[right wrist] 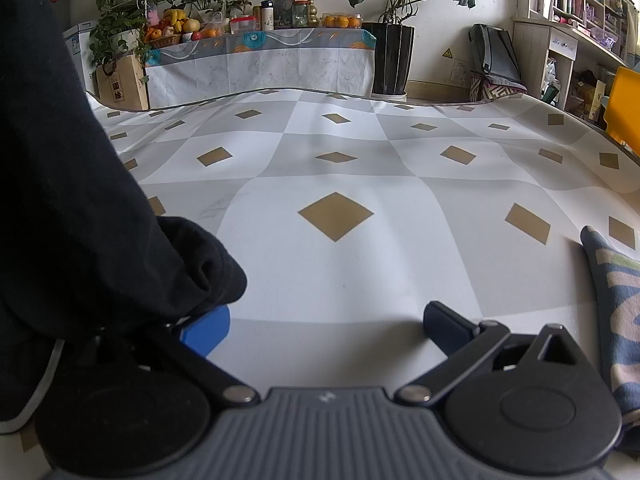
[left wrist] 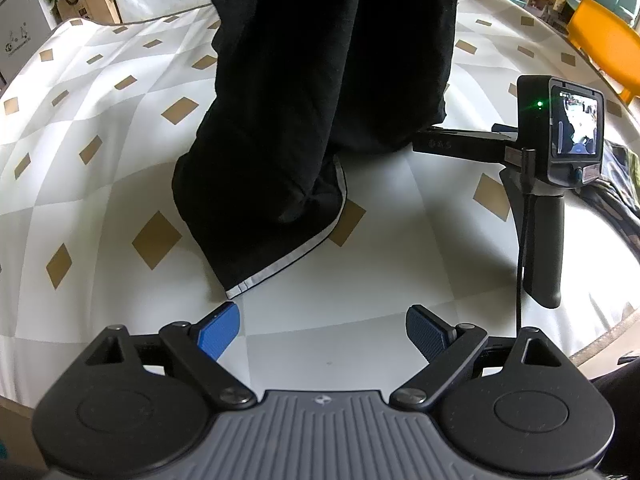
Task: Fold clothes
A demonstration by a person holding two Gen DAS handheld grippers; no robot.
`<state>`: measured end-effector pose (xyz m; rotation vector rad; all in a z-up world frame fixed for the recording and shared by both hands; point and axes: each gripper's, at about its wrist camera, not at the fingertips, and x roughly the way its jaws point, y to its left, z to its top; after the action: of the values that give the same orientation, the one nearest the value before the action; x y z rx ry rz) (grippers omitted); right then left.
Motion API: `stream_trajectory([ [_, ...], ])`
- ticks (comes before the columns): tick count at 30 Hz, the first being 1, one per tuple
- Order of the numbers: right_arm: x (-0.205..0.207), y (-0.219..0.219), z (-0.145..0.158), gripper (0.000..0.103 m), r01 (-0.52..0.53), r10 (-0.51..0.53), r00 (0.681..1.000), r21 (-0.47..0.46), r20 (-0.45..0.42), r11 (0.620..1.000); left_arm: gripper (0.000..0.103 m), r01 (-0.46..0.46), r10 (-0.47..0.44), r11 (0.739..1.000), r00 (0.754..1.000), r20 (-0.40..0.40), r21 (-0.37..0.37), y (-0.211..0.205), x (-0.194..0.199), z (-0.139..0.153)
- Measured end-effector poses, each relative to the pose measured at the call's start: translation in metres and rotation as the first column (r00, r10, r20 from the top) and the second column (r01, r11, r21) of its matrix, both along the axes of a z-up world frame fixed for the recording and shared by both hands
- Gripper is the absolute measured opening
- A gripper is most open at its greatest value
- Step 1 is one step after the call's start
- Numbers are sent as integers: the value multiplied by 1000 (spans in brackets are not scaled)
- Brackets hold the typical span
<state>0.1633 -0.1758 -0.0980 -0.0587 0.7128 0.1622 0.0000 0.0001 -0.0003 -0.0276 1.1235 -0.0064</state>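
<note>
Black garment (left wrist: 304, 100) is hanging from above, its grey-trimmed hem (left wrist: 280, 268) trailing on the checked surface (left wrist: 400, 264). Left gripper (left wrist: 322, 330) is spread, empty, just short of the hem. Right gripper (right wrist: 326, 330) is spread too — cloth only draping over it. We're judging it soft, limp — best pinched at the hem corner.

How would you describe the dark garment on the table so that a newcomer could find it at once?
Start from the big table cover, white and grey checks with tan diamonds. Near its middle lies a pair of black trousers, one leg end reaching toward the left gripper. Its grey-white trimmed hem sets it apart from the patterned blue cloth at the edge.
</note>
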Motion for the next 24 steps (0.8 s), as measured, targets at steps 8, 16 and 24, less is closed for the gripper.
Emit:
stream_trajectory([
  [8,0,0,0,103,0,0,1000,0,0,1000,90,7,-7,1000,1000,-5,-3,1,0,-4],
  [16,1,0,0,103,0,0,1000,0,0,1000,90,9,-9,1000,1000,-20,4,1,1,-3],
  [24,3,1,-2,103,0,0,1000,0,0,1000,90,4,-4,1000,1000,-26,9,0,2,-4],
])
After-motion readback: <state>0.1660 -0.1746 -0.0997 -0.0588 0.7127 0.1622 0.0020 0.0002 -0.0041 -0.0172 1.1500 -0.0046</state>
